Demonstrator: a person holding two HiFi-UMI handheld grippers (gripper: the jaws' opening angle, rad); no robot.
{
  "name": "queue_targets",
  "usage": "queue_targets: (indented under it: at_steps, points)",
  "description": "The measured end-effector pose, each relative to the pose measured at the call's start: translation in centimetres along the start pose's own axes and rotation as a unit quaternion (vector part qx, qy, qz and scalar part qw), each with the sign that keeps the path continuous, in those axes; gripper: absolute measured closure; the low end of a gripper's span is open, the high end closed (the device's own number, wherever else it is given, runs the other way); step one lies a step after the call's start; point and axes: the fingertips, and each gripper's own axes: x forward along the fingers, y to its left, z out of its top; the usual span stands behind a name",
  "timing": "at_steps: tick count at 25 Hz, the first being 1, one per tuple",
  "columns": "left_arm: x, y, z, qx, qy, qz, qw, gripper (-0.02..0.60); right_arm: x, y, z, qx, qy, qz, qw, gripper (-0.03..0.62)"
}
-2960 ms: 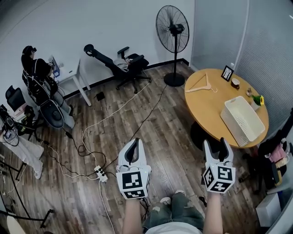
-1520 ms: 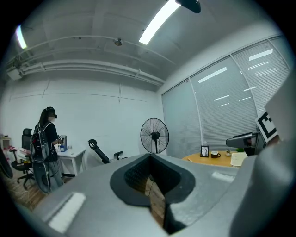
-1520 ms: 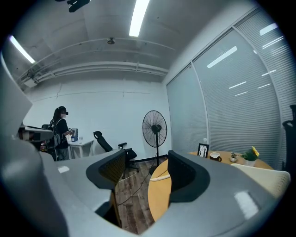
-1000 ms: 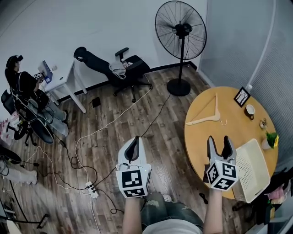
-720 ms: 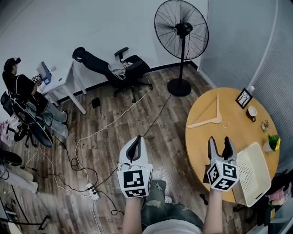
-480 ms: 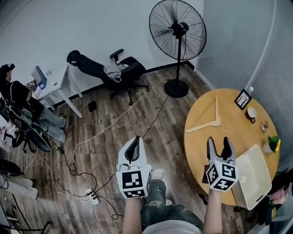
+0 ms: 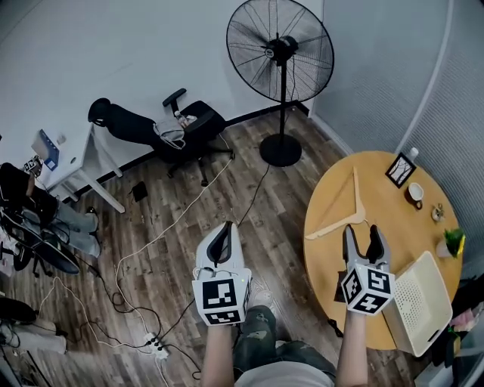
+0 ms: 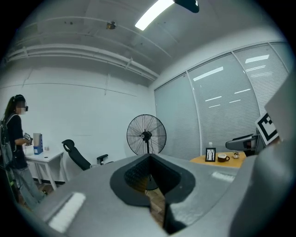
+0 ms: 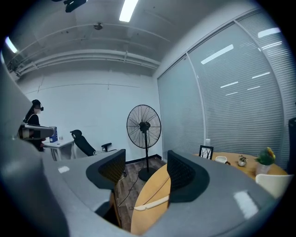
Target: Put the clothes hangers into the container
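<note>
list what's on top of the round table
A wooden hanger, a white basket, a picture frame, a cup, a small plant and a tiny unclear item. The right tongs cover part of the table near its edge.

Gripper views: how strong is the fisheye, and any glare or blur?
Left gripper view: heavy fisheye, black corners, ceiling light blown out, near jaws soft, fan sharp. Right gripper view: same black ring, glass wall bowed, lamps mirrored in it. Head view: milder curving, even light, sharp.
</note>
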Motion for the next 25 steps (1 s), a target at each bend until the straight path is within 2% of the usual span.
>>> queue_targets:
  at_steps: [14, 25]
  points:
    - [13.7, 0.1, 2.1, 0.01, 0.001, -0.085, 0.9964, 0.58, 8.5, -2.9, 2.4, 0.026, 0.004, -0.091, 0.996, 0.29]
    - [20.3, -0.8, 1.5, 0.009, 0.012, -0.133, 0.991, 0.58, 11.5, -4.9, 1.9, 0.039, 0.015, -0.144, 0.989, 0.291]
